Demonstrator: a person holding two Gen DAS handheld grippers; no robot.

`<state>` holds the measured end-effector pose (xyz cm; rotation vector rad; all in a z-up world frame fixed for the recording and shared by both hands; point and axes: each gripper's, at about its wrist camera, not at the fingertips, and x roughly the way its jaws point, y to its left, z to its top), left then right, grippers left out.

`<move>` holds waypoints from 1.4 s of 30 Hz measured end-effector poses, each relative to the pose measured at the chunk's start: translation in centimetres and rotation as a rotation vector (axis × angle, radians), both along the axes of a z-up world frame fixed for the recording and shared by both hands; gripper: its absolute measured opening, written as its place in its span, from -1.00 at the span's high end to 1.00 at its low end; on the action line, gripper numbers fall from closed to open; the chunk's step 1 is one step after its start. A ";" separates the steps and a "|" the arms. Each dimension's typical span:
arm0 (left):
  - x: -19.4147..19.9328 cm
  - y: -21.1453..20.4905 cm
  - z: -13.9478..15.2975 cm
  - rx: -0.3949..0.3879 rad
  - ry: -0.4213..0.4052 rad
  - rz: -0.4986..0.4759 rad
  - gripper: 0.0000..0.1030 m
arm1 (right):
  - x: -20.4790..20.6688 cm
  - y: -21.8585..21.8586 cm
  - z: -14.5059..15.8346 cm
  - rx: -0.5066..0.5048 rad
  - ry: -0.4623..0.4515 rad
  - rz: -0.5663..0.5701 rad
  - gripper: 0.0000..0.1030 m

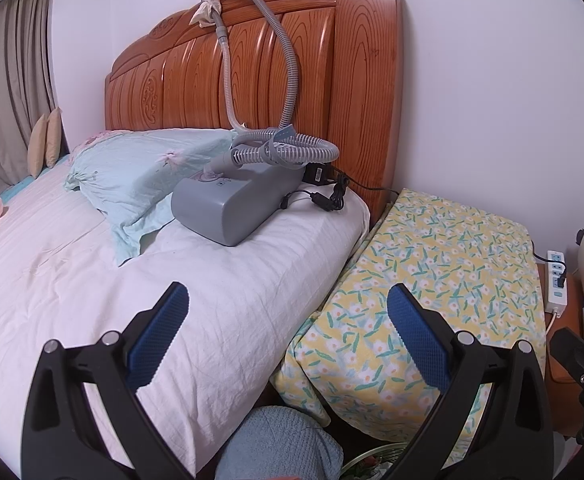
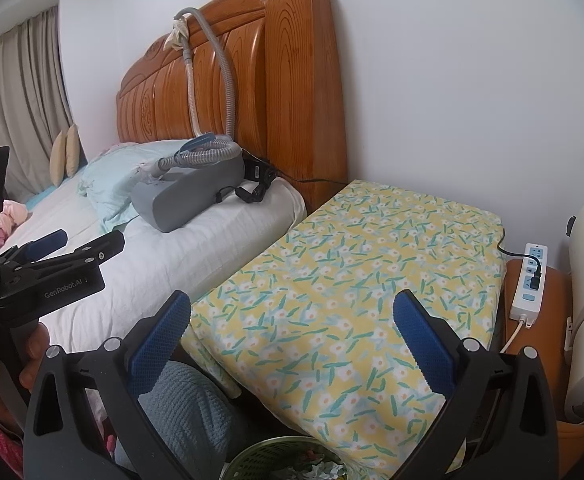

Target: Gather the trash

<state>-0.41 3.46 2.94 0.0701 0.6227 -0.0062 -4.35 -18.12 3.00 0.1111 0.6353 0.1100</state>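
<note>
A green mesh basket (image 2: pixel 288 458) sits at the bottom edge, low between the bed and the floral-covered stand, with crumpled scraps (image 2: pixel 323 470) inside. Its rim (image 1: pixel 375 458) also peeks in at the bottom of the left wrist view. My right gripper (image 2: pixel 292 328) hangs open over the floral cover, with nothing between its blue pads. My left gripper (image 1: pixel 288 320) is open and unloaded over the bed's corner. It also shows from the side (image 2: pixel 92 237), held by a hand (image 2: pixel 32 348). A pale crumpled wad (image 1: pixel 208 10) is tied to the hose on the headboard.
A grey machine (image 1: pixel 232 204) with a coiled hose lies on the white bed (image 1: pixel 72 280) beside a light blue pillow (image 1: pixel 140 176). The floral-covered stand (image 2: pixel 351 280) adjoins the bed. A power strip (image 2: pixel 529 284) lies right of it. A blue knitted cloth (image 2: pixel 184 412) hangs near the basket.
</note>
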 end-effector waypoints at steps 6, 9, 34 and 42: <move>0.0 0.0 -0.1 0.000 0.003 0.003 -0.85 | -0.1 0.0 0.1 0.000 0.000 0.001 -0.95; 0.1 0.1 -0.1 0.001 0.003 0.002 -0.85 | 0.1 0.0 0.1 0.000 0.001 -0.001 -0.95; 0.2 0.3 -0.5 0.000 0.004 0.003 -0.85 | 0.1 0.0 -0.2 0.002 0.014 0.004 -0.95; 0.2 0.4 -0.5 -0.002 0.009 -0.002 -0.85 | 0.1 0.1 -0.4 0.002 0.017 0.003 -0.95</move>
